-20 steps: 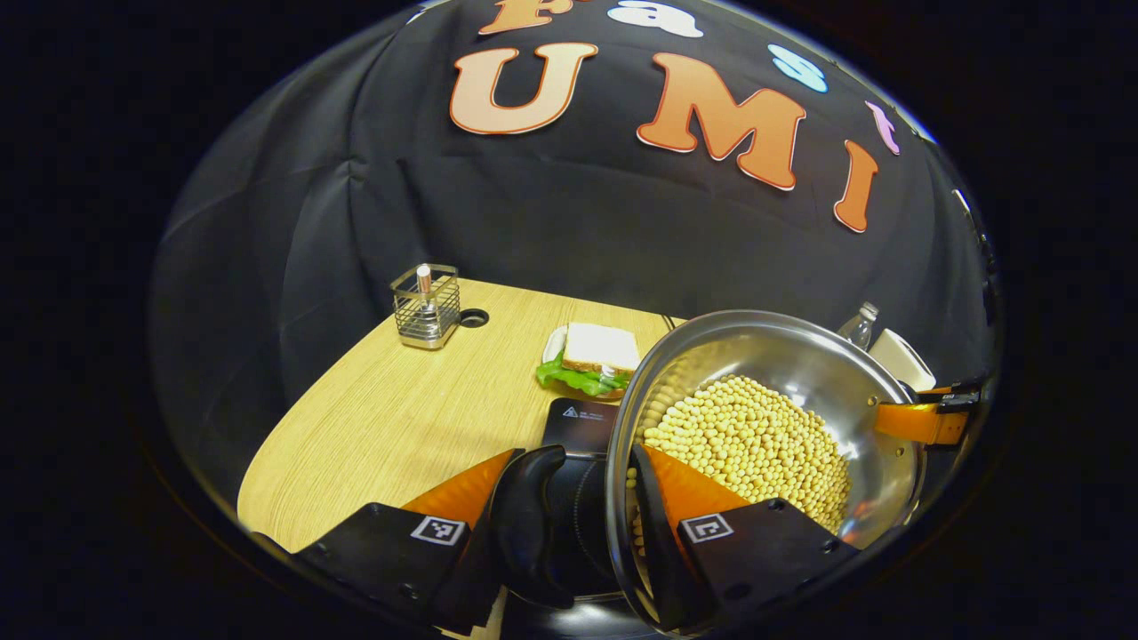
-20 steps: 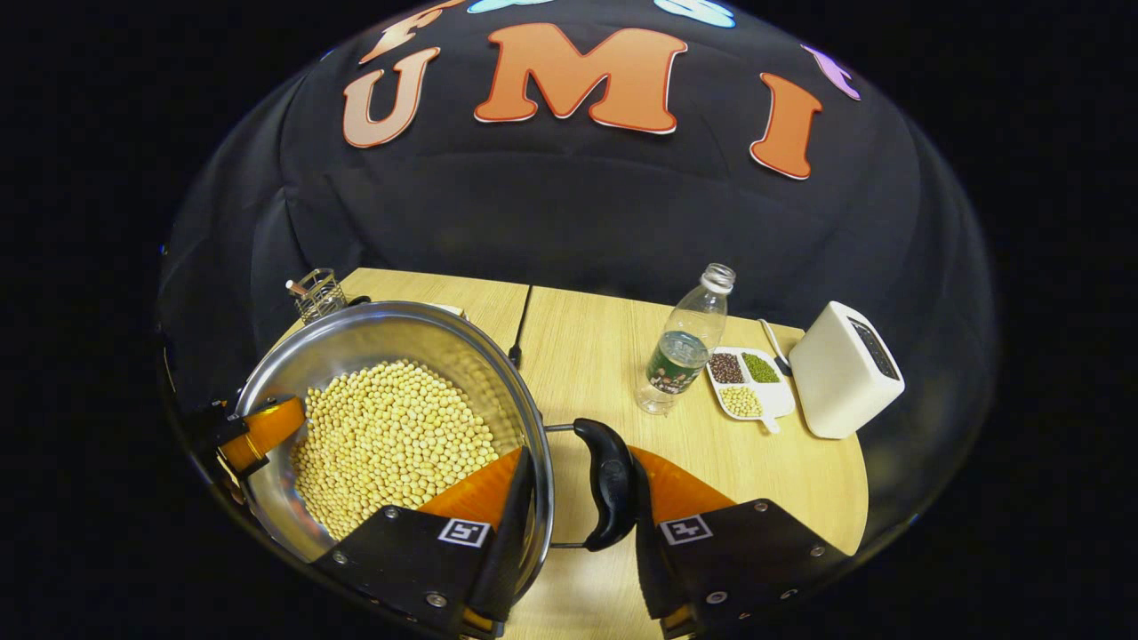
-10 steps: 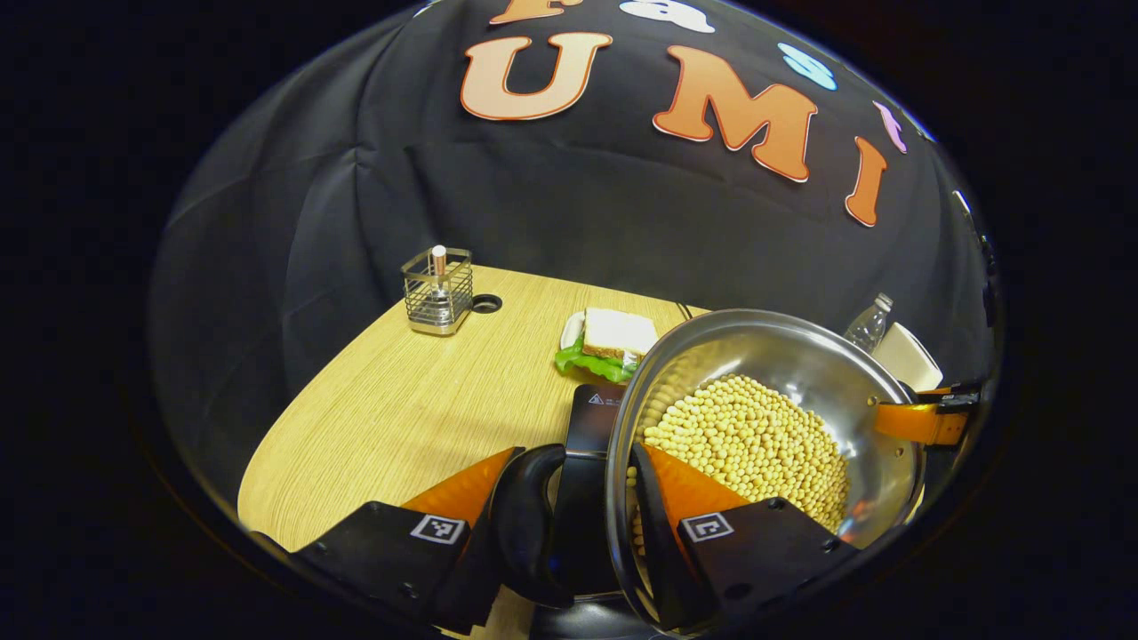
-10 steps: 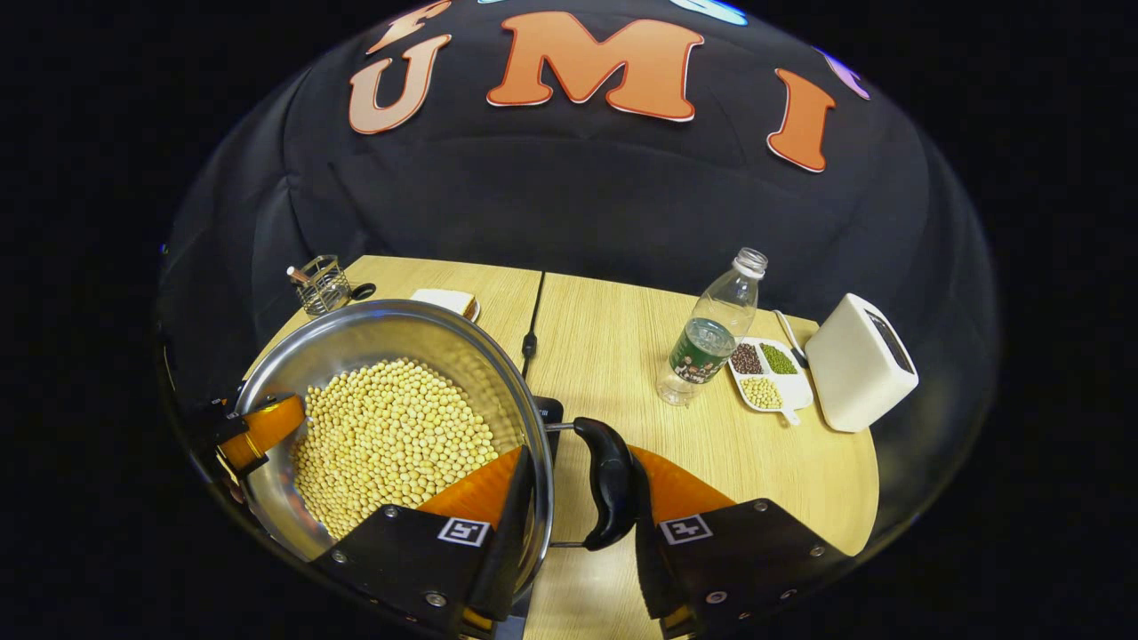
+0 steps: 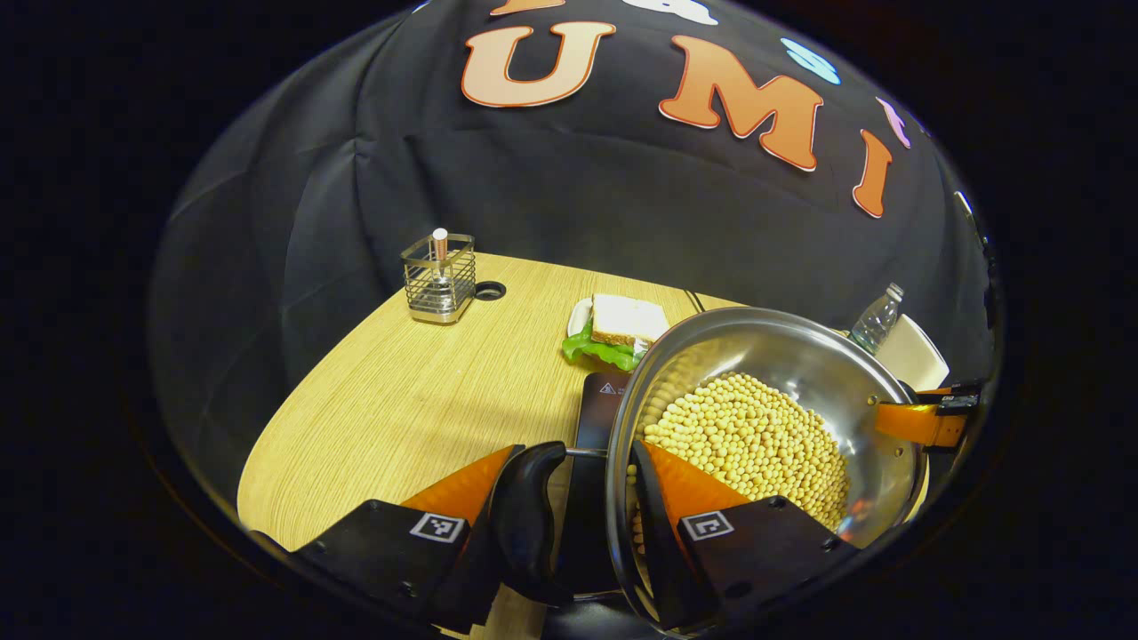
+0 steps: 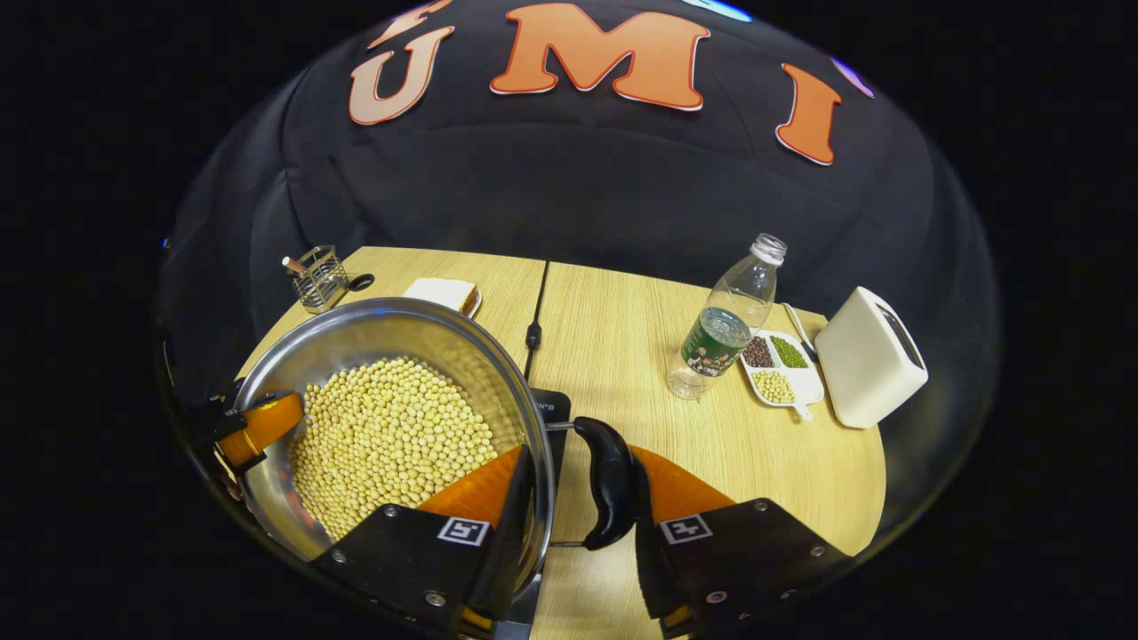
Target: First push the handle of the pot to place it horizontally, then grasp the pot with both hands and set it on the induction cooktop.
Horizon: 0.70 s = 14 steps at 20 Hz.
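While both claws carry the pot (image 5: 765, 418) above the bench (image 5: 400, 409), we focus on a level set-down onto the induction cooktop (image 5: 594, 427). Left claw (image 5: 578, 516): narrowed around the pot's side handle (image 5: 524, 516) and rim; one finger sits outside the handle, the other inside the rim over the soybeans (image 5: 747, 444). Right claw (image 6: 573, 498): same straddle on the opposite handle (image 6: 609, 480), one finger inside the rim, one outside. We judge both are pressing, but actual pad contact is hard to confirm.

The pot in the right gripper view (image 6: 391, 418) hangs over the cooktop (image 6: 553, 411), whose dark slab peeks out beneath the rim, at about 12 o'clock of the left claw. The pot looks roughly level, beans spread evenly.

To do it well, we:
- keep both claws at equal height, so beans don't shift or spill
- lower slowly and straight, base centred on the slab
- don't loosen until the base sits flat
- watch the cable (image 6: 533, 320) at 12 o'clock of the right claw and the sandwich (image 5: 618, 331) just behind the slab.

Bottle (image 6: 729, 320), bean tray (image 6: 778, 369), white box (image 6: 871, 356) sit well apart at 1–2 o'clock; wire holder (image 5: 437, 280) at 11 o'clock, no concern.
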Available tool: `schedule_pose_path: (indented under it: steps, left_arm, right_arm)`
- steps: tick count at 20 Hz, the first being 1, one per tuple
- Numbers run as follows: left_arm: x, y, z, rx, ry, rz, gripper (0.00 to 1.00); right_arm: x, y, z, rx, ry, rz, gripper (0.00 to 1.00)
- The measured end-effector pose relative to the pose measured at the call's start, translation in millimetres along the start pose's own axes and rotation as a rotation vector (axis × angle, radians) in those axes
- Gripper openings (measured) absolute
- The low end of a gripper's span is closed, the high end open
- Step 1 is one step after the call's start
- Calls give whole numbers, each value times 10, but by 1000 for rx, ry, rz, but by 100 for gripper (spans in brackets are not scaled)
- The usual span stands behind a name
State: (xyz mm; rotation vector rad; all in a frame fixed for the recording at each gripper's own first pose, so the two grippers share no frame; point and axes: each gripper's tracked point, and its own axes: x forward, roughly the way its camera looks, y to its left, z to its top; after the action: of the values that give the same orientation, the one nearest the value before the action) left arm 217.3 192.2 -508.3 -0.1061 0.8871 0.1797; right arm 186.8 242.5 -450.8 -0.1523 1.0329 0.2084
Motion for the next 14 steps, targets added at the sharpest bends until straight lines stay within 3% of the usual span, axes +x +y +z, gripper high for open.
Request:
schedule_pose_path:
  steps: [1,2,3,7,14]
  left_arm:
    - [3,2,-1,2,4,1,77]
    - [8,4,-11,0,6,3,71]
    - [11,-1,-15,1,9,4,77]
    - [15,2,-42,-7,16,7,72]
    - [4,16,-29,19,7,33,77]
  right_arm:
    - [23,5,-4,3,2,2,55]
    - [34,14,-11,3,5,3,55]
    - [36,4,-17,3,6,2,55]
    - [68,26,-38,2,3,1,55]
    - [197,70,-130,48,31,34,55]
